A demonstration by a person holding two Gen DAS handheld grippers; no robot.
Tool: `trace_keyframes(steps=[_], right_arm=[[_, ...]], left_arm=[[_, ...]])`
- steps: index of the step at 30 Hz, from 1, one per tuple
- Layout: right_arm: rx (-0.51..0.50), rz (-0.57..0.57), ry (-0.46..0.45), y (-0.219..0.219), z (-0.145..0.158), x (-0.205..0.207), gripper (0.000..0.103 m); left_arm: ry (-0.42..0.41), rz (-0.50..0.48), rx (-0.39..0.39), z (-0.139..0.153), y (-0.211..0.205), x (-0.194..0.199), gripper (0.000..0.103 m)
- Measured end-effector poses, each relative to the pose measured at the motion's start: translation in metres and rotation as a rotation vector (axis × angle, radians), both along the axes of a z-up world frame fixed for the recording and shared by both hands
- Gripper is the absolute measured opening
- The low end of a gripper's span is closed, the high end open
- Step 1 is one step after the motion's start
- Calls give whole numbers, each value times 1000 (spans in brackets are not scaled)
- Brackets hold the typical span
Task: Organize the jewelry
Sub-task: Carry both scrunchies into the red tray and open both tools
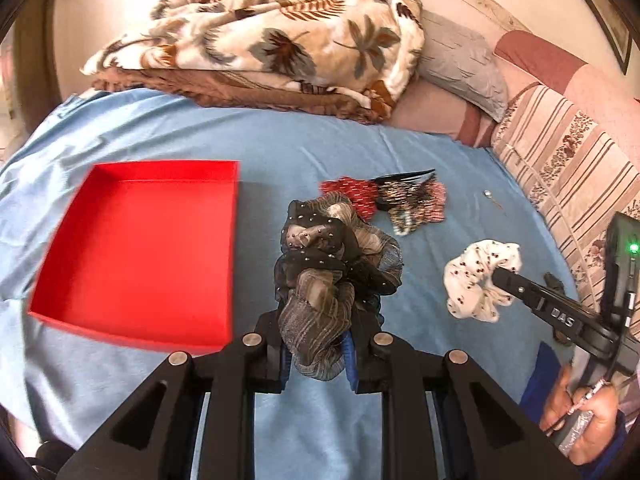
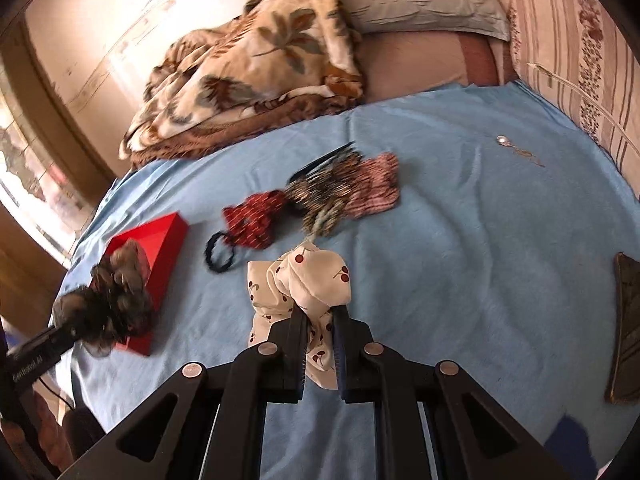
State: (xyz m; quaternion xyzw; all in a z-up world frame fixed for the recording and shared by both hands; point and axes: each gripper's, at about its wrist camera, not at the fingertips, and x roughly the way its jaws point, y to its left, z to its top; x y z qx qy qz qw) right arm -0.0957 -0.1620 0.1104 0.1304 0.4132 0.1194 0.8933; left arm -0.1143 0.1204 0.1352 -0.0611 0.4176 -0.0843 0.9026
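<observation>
Over blue bedding, left gripper (image 1: 316, 344) pinches a dark scrunchie (image 1: 332, 264) beside the red box (image 1: 136, 256), right gripper (image 2: 320, 344) pinches a cherry scrunchie (image 2: 304, 288); loose fabric might slip free.

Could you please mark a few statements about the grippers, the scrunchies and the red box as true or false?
1. The left gripper is shut on the dark sheer scrunchie. True.
2. The right gripper is open with nothing in it. False: it is shut on the white cherry-print scrunchie.
3. The red box has nothing inside it. True, as far as the left wrist view shows.
4. The red patterned scrunchie lies inside the box. False: it lies on the blue sheet, outside the box.
5. A navy hair tie lies next to the red patterned scrunchie. True.
</observation>
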Motion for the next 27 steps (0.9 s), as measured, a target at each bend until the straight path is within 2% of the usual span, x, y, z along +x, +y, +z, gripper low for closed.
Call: trace_keyframes(steps=[8, 14, 20, 27], right_arm=[[-46, 102, -31, 47, 18, -9, 12], [-18, 194, -57, 90, 35, -1, 13], [-13, 305, -38, 154, 39, 31, 13], [-17, 374, -3, 228, 29, 82, 13]], left_arm=[[-52, 82, 55, 5, 45, -18, 20], [-22, 187, 47, 1, 104, -13, 20], [18, 261, 2, -7, 159, 19, 21], [86, 304, -2, -30, 199, 85, 21]])
